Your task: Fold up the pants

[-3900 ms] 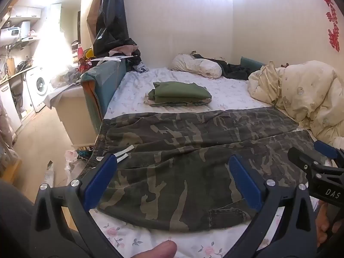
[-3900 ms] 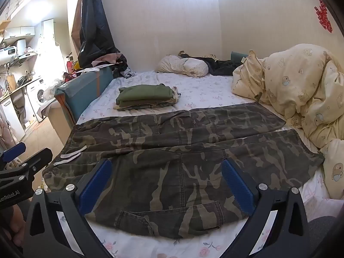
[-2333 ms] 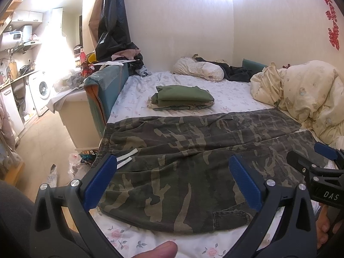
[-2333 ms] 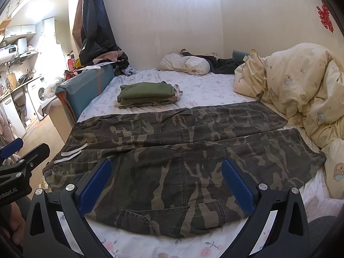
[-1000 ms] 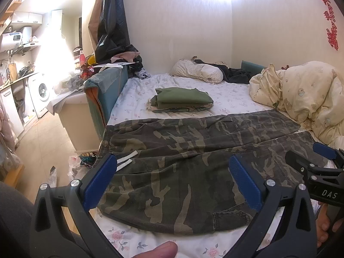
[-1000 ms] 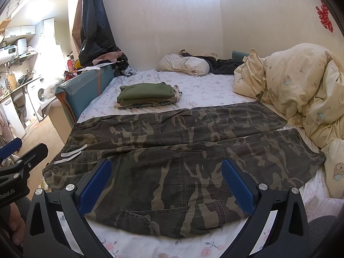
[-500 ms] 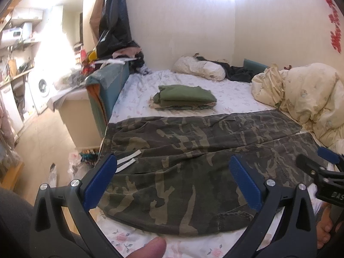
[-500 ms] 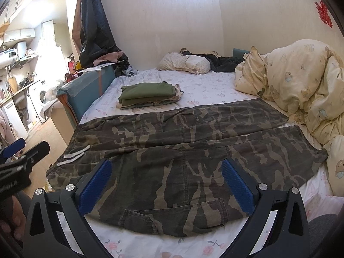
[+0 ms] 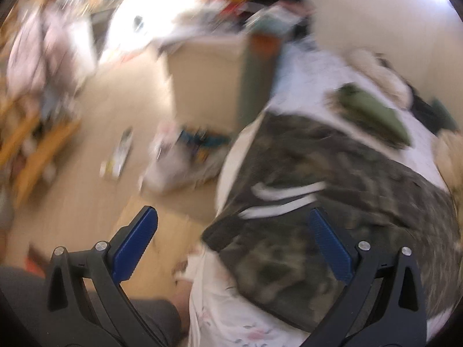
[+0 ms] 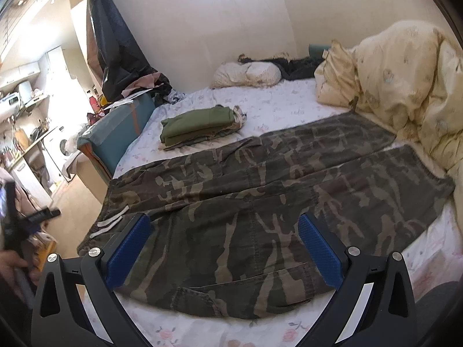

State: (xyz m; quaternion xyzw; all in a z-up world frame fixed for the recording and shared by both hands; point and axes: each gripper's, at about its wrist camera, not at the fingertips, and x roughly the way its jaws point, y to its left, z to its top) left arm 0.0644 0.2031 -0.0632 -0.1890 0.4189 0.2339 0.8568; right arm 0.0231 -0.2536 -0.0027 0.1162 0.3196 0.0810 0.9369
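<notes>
Camouflage pants (image 10: 260,196) lie spread flat across the bed, waistband to the left with two white drawstrings (image 10: 111,221), legs reaching right. My right gripper (image 10: 221,228) hovers open over the near pant leg, nothing between its blue pads. In the blurred left wrist view the pants (image 9: 332,202) show their waistband corner and white drawstrings (image 9: 283,196). My left gripper (image 9: 231,224) points down over that corner at the bed's edge; its jaws are wide and closing, with the corner lying below the gap, not pinched. In the right wrist view that gripper (image 10: 17,211) is a dark blur at the far left.
A folded olive garment pile (image 10: 199,124) sits on the floral bedsheet (image 10: 275,107) behind the pants. A cream duvet (image 10: 405,92) is heaped at the right, a pillow (image 10: 249,73) at the back. Left of the bed stand a teal-topped box (image 10: 121,127) and floor clutter (image 9: 185,156).
My left gripper swung left and tipped down toward the waistband corner; its view is now blurred and shows the floor. The right gripper shifted only slightly. The pants have not moved.
</notes>
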